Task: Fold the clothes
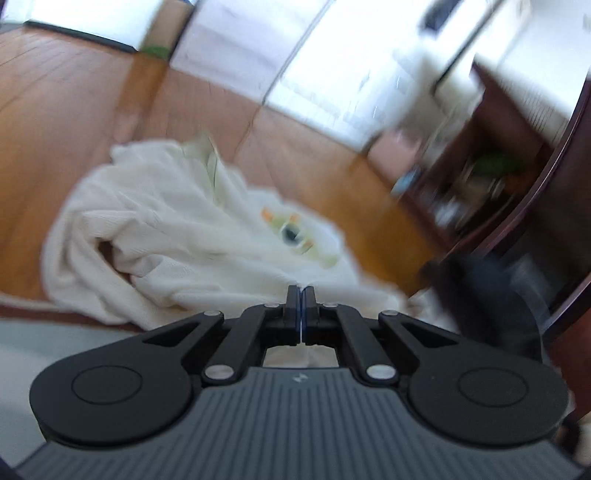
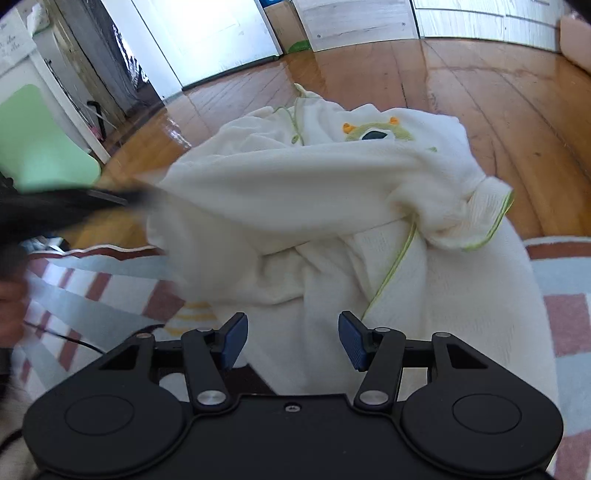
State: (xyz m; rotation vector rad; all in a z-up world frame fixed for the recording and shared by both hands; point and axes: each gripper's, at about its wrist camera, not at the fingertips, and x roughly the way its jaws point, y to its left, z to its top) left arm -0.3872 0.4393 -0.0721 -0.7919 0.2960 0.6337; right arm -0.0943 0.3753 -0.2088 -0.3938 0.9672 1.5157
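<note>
My left gripper (image 1: 301, 290) has its jaws pressed together, blue pads meeting in a thin line; a sliver of pale cloth seems to sit at the tips, and in the right wrist view a stretched edge of the white garment (image 2: 314, 192) runs off toward the blurred black shape of that gripper at the left, so I read it as pinching the garment's edge, though blur hides the contact itself; my right gripper (image 2: 291, 339) hangs with jaws well apart, ribbed blue pads (image 2: 352, 341) facing each other, cloth lying below the gap but neither pad pressing on it; the garment is cream, textured, crumpled in a heap, partly on the wooden floor (image 2: 480, 85) and partly on the checked rug (image 2: 561, 314) of pale blue, white and dull red; light green piping (image 2: 391, 269) runs along one hem, and a short sleeve with green trim bunches at the right; an embroidered motif (image 2: 376, 133) in green with orange bits and a dark centre faces up at the far side of the heap; same motif shows in the left wrist view (image 1: 290, 230), smeared by motion; a green chair seat (image 2: 40, 147) stands at the left, near the wall; dark wooden shelving (image 1: 491, 166) with small cluttered things at the right of the left wrist view, too blurred to name; white doors (image 2: 207, 33) beyond the floor.
</note>
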